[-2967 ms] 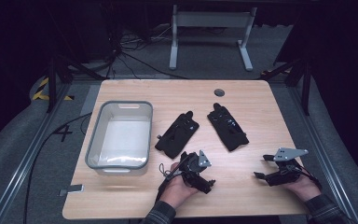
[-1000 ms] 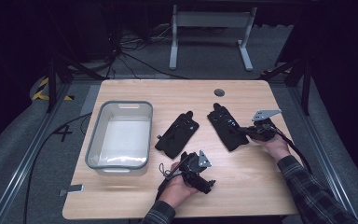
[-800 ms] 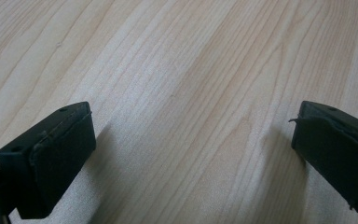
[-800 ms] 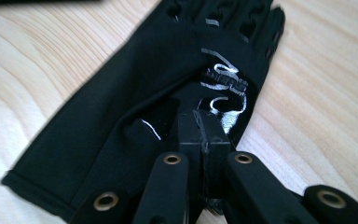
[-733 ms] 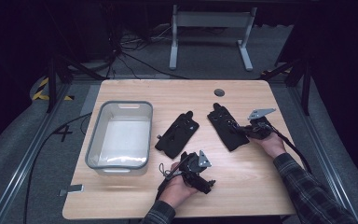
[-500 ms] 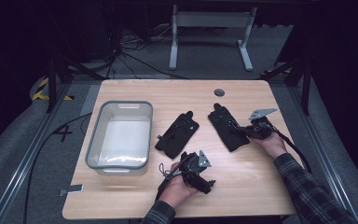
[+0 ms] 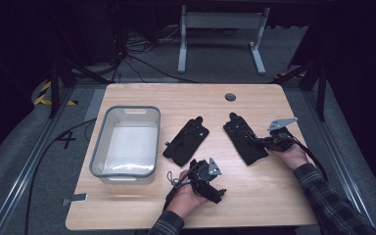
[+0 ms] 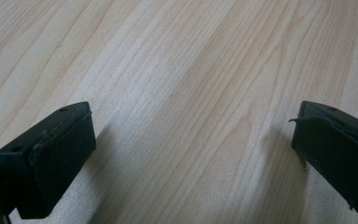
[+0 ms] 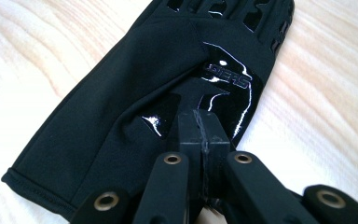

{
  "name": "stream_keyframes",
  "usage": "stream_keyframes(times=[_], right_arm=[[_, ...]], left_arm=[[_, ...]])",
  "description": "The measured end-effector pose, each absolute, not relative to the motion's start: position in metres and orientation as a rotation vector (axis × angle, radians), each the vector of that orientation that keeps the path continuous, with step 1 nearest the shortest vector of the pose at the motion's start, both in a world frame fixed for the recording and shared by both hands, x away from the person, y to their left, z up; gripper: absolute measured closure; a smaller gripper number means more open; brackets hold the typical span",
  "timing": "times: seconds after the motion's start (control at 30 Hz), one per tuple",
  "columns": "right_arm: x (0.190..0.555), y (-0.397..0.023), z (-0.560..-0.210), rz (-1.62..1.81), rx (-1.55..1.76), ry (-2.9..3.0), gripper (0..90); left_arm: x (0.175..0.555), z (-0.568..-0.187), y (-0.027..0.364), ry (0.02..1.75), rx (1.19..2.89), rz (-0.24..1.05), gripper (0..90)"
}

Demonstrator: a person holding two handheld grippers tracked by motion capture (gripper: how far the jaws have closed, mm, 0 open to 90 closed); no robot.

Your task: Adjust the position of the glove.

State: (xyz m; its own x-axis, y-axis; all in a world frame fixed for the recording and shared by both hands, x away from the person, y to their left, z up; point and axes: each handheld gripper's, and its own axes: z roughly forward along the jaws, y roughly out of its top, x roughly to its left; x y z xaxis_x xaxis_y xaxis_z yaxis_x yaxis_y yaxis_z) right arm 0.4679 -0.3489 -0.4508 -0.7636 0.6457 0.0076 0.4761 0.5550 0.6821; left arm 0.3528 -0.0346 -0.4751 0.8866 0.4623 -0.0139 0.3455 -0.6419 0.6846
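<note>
Black fabric is what we see under our right gripper (image 7: 257, 141): a black glove (image 7: 245, 141) lies flat on the wooden table (image 7: 254, 205), at about three o'clock from the table's middle. In the right gripper view, the two jaws stand pressed together, pad against pad, with their tips over the glossy print of this right glove (image 9: 168, 93). We cannot tell if any fabric is pinched between them; the tips seem to touch the glove's surface.

A second black glove (image 7: 186, 141) lies just beside the first one, near the table's centre, apart from it. At nine o'clock from that second glove stands a clear plastic bin (image 7: 98, 156).

Our left gripper (image 7: 214, 191) rests low at six o'clock, near the table's front edge. In the left gripper view its fingers (image 8: 51, 154) stand wide apart, with bare wood between them, and they hold nothing.
</note>
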Motion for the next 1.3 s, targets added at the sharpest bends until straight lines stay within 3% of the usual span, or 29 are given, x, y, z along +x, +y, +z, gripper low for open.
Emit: stream_keyframes(times=[1.3], right_arm=[[0.362,-0.390,-0.446,0.957,0.903,2.663,89.9]], left_arm=[[0.353,-0.475,-0.035,0.576,2.327,0.210,0.0]])
